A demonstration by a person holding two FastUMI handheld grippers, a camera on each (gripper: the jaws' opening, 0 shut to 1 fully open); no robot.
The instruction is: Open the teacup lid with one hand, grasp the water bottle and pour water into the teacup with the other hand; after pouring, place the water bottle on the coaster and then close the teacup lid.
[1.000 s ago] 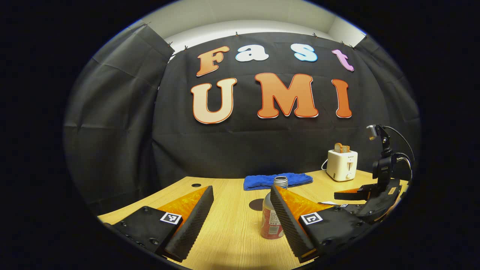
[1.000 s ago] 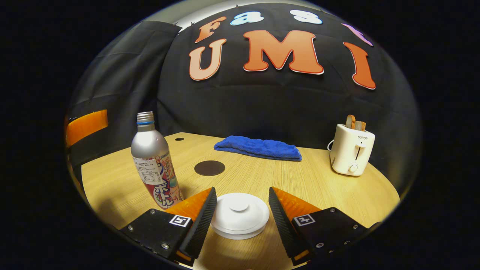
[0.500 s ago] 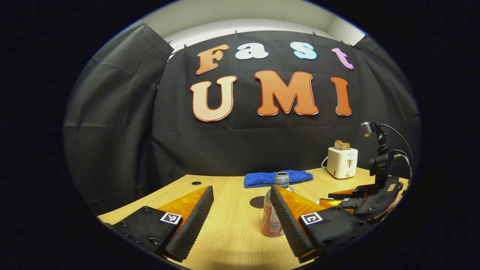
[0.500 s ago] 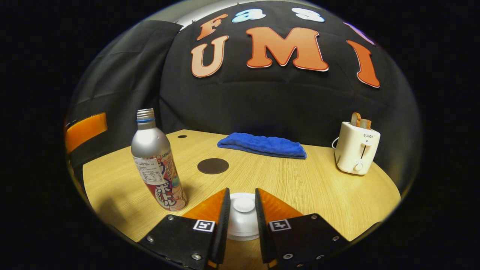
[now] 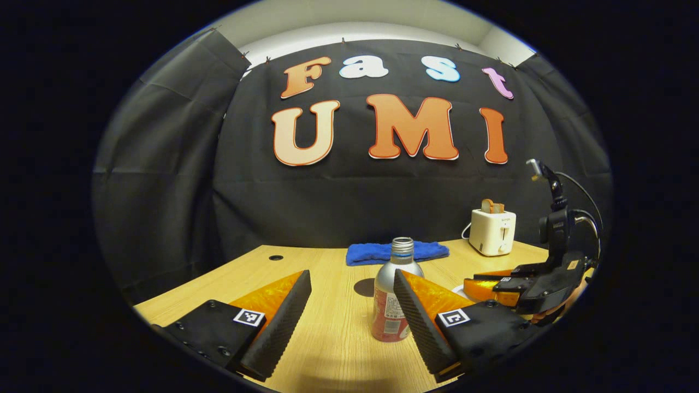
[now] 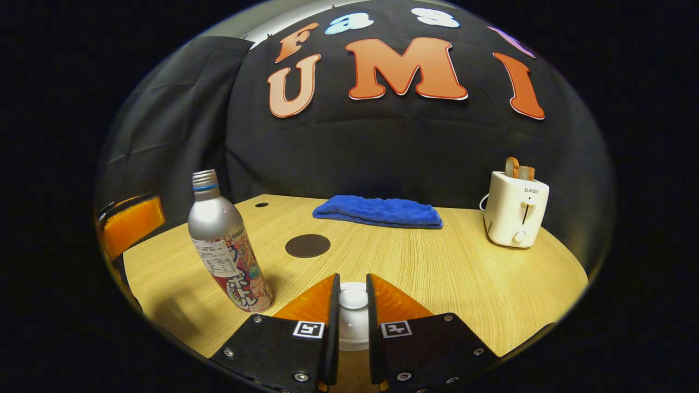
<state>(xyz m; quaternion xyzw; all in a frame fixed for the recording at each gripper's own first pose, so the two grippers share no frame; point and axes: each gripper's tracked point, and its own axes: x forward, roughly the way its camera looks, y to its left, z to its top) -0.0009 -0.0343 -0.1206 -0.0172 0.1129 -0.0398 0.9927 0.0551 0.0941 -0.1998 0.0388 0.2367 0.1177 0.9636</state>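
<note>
A silver water bottle (image 5: 389, 297) with a printed label and no cap stands upright on the table, just ahead of my open left gripper (image 5: 351, 278) and partly behind its right finger. In the right gripper view the bottle (image 6: 226, 245) stands to the left. My right gripper (image 6: 353, 278) is shut on the knob of the white teacup lid (image 6: 353, 305); the cup beneath is hidden. A dark round coaster (image 6: 307, 245) lies beyond the lid. In the left gripper view, the right gripper (image 5: 491, 285) sits low at the right.
A folded blue towel (image 6: 377, 212) lies at the back of the wooden table (image 6: 464, 273). A white toaster (image 6: 516, 207) with bread in it stands at the back right. One finger of the left gripper (image 6: 131, 224) shows at the far left.
My right gripper's fingers have come together from wide apart onto the lid's knob. In the left gripper view the bottle has shifted further into the gap between the open fingers.
</note>
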